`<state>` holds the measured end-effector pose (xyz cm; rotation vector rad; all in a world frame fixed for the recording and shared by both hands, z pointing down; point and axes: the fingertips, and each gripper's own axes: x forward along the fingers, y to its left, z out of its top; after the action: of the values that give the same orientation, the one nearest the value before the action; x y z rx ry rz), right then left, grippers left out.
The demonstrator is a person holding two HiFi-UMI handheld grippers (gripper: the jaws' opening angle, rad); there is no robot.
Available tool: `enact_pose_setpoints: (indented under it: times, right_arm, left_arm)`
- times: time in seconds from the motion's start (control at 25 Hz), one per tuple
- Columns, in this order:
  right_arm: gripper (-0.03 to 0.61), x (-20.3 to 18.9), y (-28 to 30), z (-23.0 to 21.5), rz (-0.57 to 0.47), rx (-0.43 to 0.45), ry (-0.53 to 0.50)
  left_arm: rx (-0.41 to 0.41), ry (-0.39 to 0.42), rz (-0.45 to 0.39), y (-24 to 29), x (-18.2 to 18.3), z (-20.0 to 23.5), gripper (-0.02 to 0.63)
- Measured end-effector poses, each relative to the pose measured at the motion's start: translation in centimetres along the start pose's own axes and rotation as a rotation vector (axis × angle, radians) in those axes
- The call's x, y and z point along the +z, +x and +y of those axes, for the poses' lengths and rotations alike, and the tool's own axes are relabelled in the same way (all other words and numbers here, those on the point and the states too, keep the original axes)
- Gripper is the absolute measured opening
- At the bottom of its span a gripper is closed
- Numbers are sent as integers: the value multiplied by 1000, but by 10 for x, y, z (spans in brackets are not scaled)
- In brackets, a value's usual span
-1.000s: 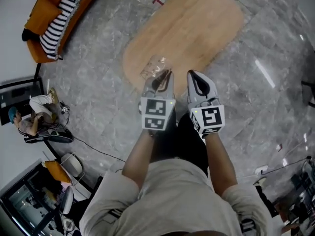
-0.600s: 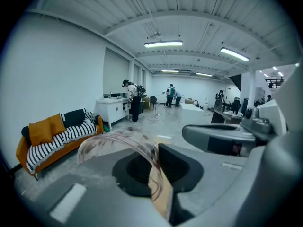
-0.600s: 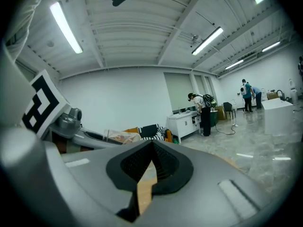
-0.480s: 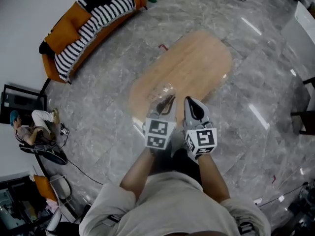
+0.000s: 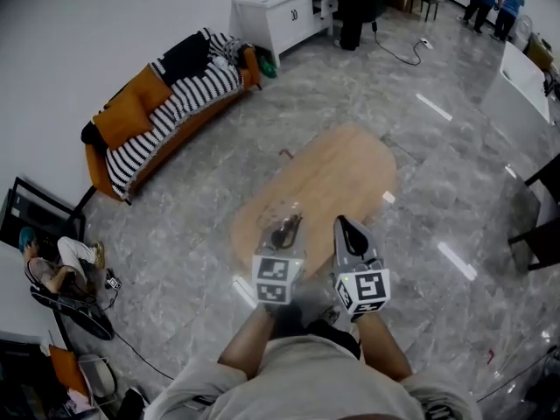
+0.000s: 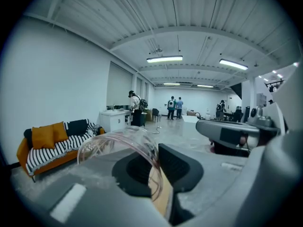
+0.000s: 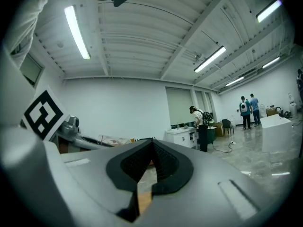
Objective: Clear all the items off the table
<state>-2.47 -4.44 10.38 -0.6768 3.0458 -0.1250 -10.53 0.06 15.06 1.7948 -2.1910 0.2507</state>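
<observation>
A clear cup [image 5: 282, 220] is clamped by its wall between the jaws of the left gripper [image 5: 284, 232], its rim arching over the left jaw in the left gripper view [image 6: 118, 145]. In the head view it is seen over the near end of the oval wooden table [image 5: 337, 178]. Just beside it, the right gripper [image 5: 348, 234] is held with its jaws pressed together and nothing between them. An orange sofa [image 5: 162, 108] with a striped cover is set against the white wall, well apart from the table.
</observation>
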Motion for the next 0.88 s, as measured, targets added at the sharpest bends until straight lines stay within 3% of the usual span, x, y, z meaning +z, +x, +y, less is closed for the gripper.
enact_pose_setpoints:
  times: [0.4,0.88]
  right_arm:
    - [6,35,-15,-5,-87,-19,-61]
    - [6,42,-25,-29,-107,-69,-57]
  left_arm:
    - [-8,75,-101,-6,51,-13,58]
    - [-85,86,-99,11,52,-44,58]
